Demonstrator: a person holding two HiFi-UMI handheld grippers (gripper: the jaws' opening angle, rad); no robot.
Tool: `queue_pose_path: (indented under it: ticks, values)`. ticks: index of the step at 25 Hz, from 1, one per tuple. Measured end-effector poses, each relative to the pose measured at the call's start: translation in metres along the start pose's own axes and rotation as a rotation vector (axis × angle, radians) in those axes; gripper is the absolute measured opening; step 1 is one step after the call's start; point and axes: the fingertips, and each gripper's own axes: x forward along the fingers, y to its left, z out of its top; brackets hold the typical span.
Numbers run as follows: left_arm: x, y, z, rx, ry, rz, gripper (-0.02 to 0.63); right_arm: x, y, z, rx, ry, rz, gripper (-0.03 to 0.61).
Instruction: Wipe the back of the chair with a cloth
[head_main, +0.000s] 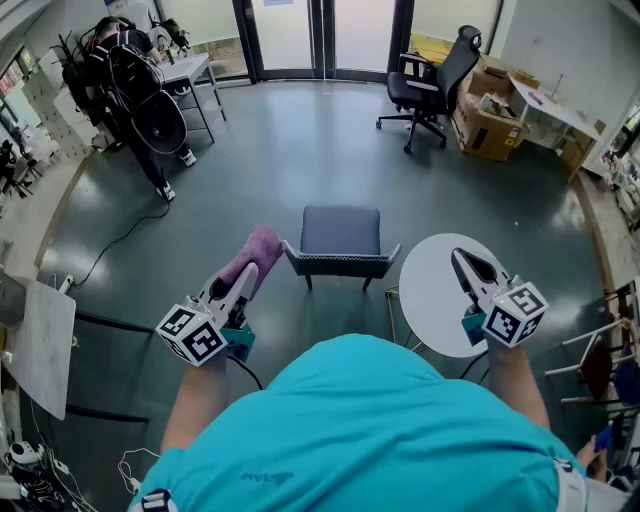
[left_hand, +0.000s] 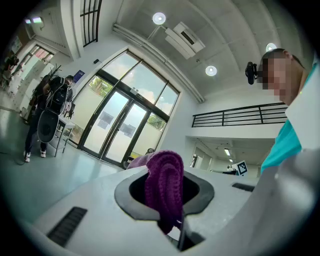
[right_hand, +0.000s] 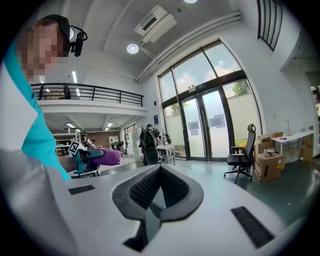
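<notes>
While the left gripper (head_main: 247, 274) clamps the cloth (head_main: 257, 252), the right gripper (head_main: 459, 257) sits closed, empty; chair (head_main: 340, 232) back apparently unwiped.

Rd table (head_main: 440, 290), ofc chair (head_main: 432, 85), maybe boxes (head_main: 490, 122)

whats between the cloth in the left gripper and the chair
Nothing: in the head view the purple cloth hangs just left of the chair, only grey floor showing between.
</notes>
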Motion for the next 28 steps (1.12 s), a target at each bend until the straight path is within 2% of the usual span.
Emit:
queue_pose_path:
  ticks: [12, 28]
  values:
    - [-0.018, 0.026, 0.01, -0.006, -0.001, -0.019, 0.058, 0.024, 0.019, 0.004, -0.013, 0.006, -0.024, -0.008]
    - [-0.082, 0.1, 0.046, -0.011, -0.014, -0.028, 0.058, 0.101, 0.089, 0.016, -0.038, -0.018, -0.021, -0.008]
